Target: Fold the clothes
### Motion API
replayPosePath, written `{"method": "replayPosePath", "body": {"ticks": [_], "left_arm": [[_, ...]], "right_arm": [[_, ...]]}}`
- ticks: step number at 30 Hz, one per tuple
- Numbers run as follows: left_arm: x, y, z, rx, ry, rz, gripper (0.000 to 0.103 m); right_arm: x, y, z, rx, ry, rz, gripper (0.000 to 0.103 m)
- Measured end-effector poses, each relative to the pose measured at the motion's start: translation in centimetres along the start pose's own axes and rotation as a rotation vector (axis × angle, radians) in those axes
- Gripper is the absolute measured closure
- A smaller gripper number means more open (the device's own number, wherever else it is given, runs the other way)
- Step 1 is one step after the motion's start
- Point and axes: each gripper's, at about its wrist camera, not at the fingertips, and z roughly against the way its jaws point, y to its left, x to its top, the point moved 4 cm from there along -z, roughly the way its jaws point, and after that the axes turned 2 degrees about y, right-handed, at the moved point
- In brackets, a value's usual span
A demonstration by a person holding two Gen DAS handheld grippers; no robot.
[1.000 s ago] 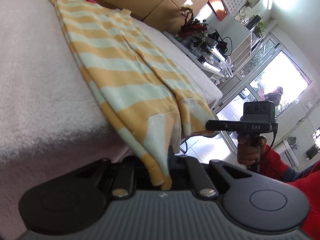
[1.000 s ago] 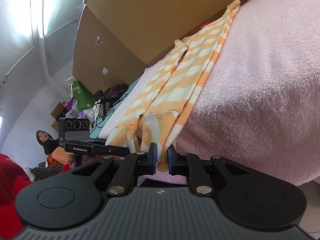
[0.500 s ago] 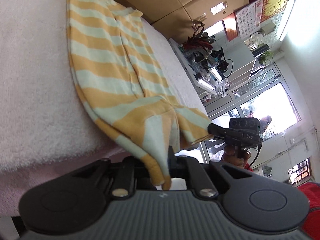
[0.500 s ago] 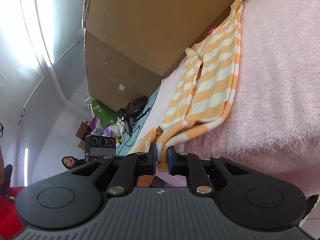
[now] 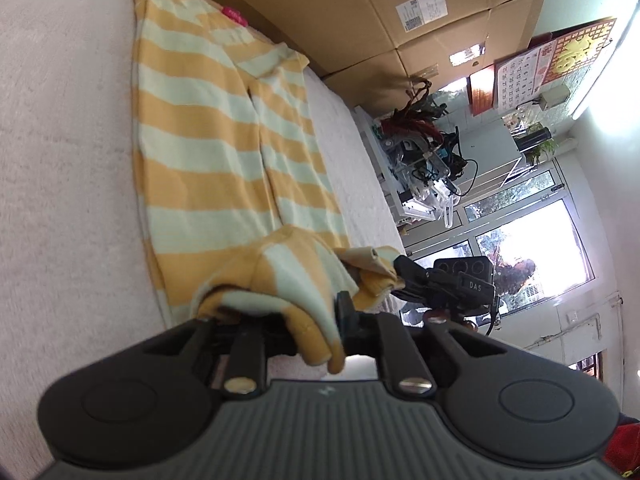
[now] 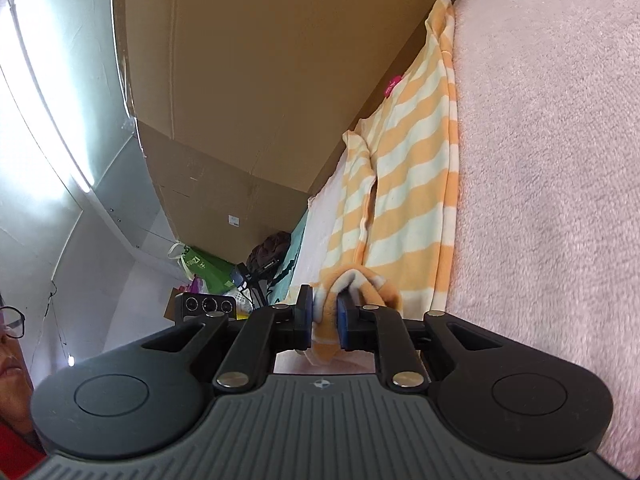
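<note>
A yellow-and-pale-green striped garment [image 5: 200,140] lies lengthwise on a pink fleece blanket [image 5: 60,160]. Its near hem is lifted and bunched. My left gripper [image 5: 316,320] holds one hem corner; its jaws are opening, with the cloth still between them and draped over the left finger. In the right wrist view the garment [image 6: 408,200] runs away along the blanket [image 6: 540,160]. My right gripper [image 6: 324,320] has the other corner bunched between its blue pads, its jaws opening slightly. The right gripper [image 5: 404,272] also shows beside the left one.
Large cardboard boxes [image 5: 360,20] stand along the blanket's far side. A cluttered bench [image 5: 424,160] and a glass door [image 5: 540,248] lie beyond the end. A green bag [image 6: 204,266] sits on the floor. A person's face shows at the edge [image 6: 12,340].
Both grippers carried the hem up from over the blanket's edge and forward onto the garment. The hem now bunches above the blanket. Both views rolled.
</note>
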Motion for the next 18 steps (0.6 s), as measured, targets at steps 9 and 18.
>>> {"method": "replayPosePath", "body": {"ticks": [9,18], "left_arm": [[3.6,2.1,-0.2,0.027,-0.043,-0.017,0.066],[3.4,1.0,1.2,0.112,-0.126,-0.154,0.05]], "right_arm": [[2.7,-1.6,-1.1,-0.036,-0.045,-0.008,0.064],[1.9,1.1,-0.5,-0.1,-0.117,0.154,0.063]]}}
